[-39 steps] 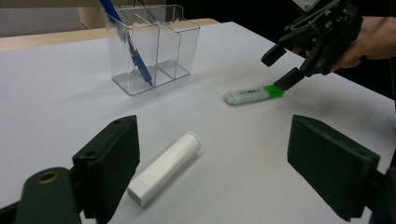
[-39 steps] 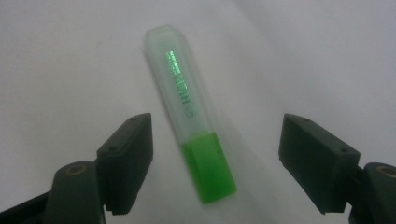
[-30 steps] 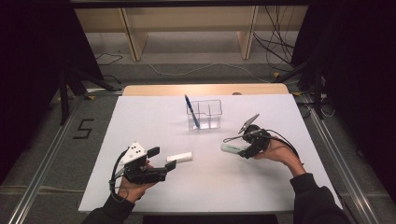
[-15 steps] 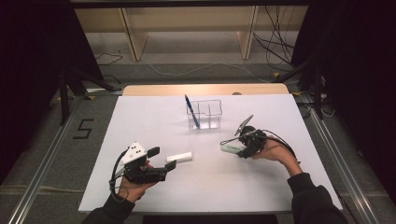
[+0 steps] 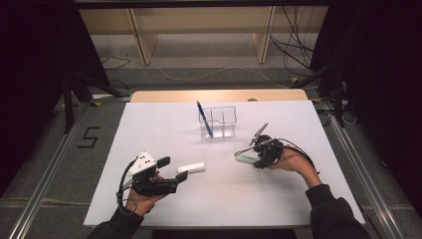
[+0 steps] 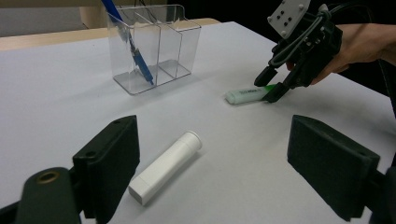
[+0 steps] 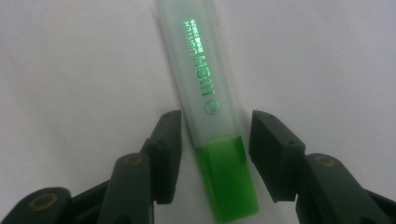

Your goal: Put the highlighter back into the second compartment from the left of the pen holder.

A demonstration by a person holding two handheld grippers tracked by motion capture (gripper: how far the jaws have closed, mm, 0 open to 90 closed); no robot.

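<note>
Two tools are seen from the high view over the white table (image 5: 149, 124): the left tool (image 5: 171, 169), jaws spread, is held just beside a white tube (image 5: 191, 168), and the right tool (image 5: 253, 158) is set at the near end of a green highlighter (image 5: 245, 159) lying flat. A clear organizer (image 5: 221, 122) with a blue pen (image 5: 204, 118) leaning in it stands farther back.

In the left gripper view, the tube is shown lying on the table between and beyond the wide-open jaws.

In the right gripper view, the highlighter's green end is bracketed by the jaws, which have just been closing; narrow gaps remain on both sides, so nothing is pinched yet.
</note>
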